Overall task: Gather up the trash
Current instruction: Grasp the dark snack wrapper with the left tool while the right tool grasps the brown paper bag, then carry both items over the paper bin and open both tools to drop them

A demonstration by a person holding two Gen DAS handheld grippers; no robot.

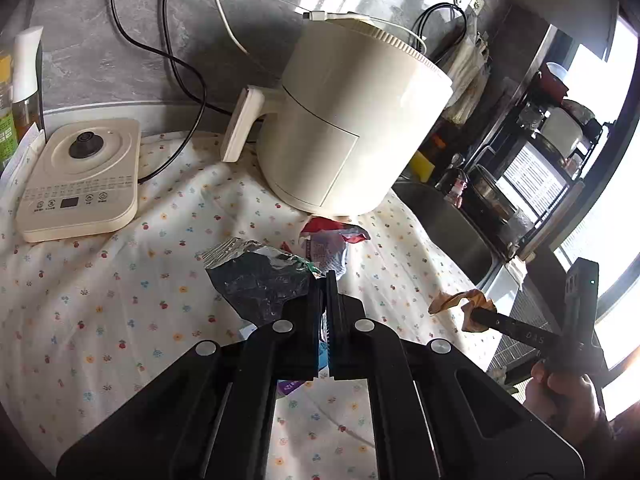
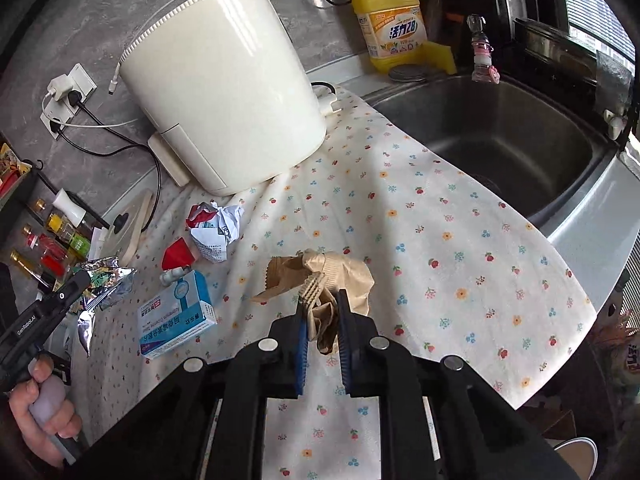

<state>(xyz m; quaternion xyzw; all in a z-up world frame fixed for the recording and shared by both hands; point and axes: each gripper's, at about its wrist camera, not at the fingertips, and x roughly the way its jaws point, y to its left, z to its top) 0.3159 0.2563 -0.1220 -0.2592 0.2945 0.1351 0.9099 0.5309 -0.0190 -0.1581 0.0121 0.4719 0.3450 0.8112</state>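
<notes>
My left gripper point(image 1: 325, 278) is shut on a crinkled silver foil wrapper point(image 1: 260, 276), held above the flowered cloth point(image 1: 120, 288); it shows too in the right wrist view point(image 2: 106, 280). My right gripper point(image 2: 320, 300) is shut on a crumpled brown paper bag point(image 2: 320, 272), lifted over the cloth point(image 2: 460, 248); the bag also shows at the right in the left wrist view point(image 1: 460, 304). A crumpled red and white wrapper point(image 2: 214, 228), a small red piece point(image 2: 178, 256) and a blue and white medicine box point(image 2: 176, 316) lie on the cloth.
A cream air fryer point(image 2: 224, 80) stands at the back of the counter. A kettle base point(image 1: 80, 180) sits at the left. A steel sink point(image 2: 500, 128) lies to the right, with a yellow detergent bottle point(image 2: 396, 28) behind it. Sauce bottles point(image 2: 52, 240) stand at the far left.
</notes>
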